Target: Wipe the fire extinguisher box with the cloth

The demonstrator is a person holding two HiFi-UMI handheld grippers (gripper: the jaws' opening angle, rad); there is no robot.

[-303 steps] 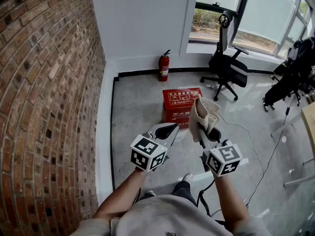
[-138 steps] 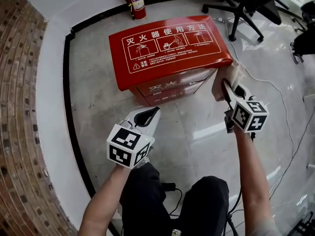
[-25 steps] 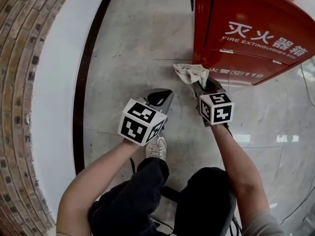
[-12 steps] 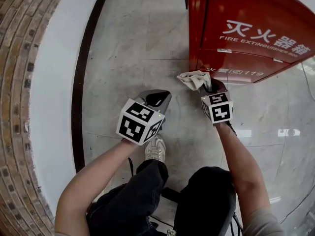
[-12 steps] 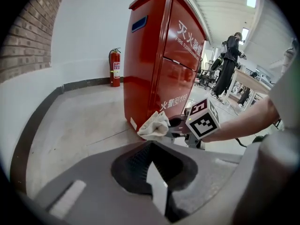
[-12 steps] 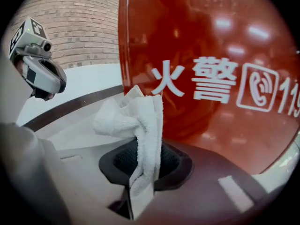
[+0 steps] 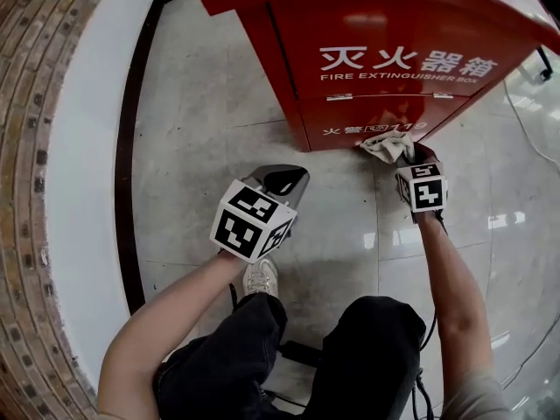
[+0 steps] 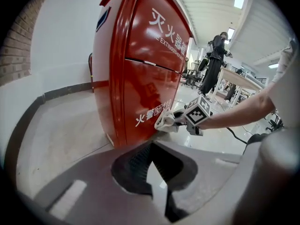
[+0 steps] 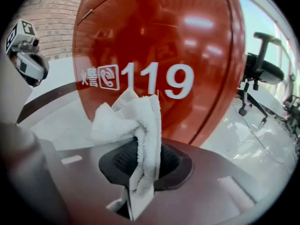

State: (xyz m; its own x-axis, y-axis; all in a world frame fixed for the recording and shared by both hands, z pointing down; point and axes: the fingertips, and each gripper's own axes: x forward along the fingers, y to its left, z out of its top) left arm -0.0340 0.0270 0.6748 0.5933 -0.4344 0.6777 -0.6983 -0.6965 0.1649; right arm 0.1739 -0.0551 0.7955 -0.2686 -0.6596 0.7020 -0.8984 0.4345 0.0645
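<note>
shift: right gripper (image 7: pixel 404 156), clamped on the cloth (image 7: pixel 383 144), slid right along the box (image 7: pixel 385 59) low front
left gripper (image 7: pixel 282 180): jaws were together, empty
task: wiping was underway

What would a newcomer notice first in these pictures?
The big red box fills the top of the head view, white lettering on its front. The right gripper holds a white cloth at the foot of that front, by the 119. The left gripper hangs shut and empty over the floor.
</note>
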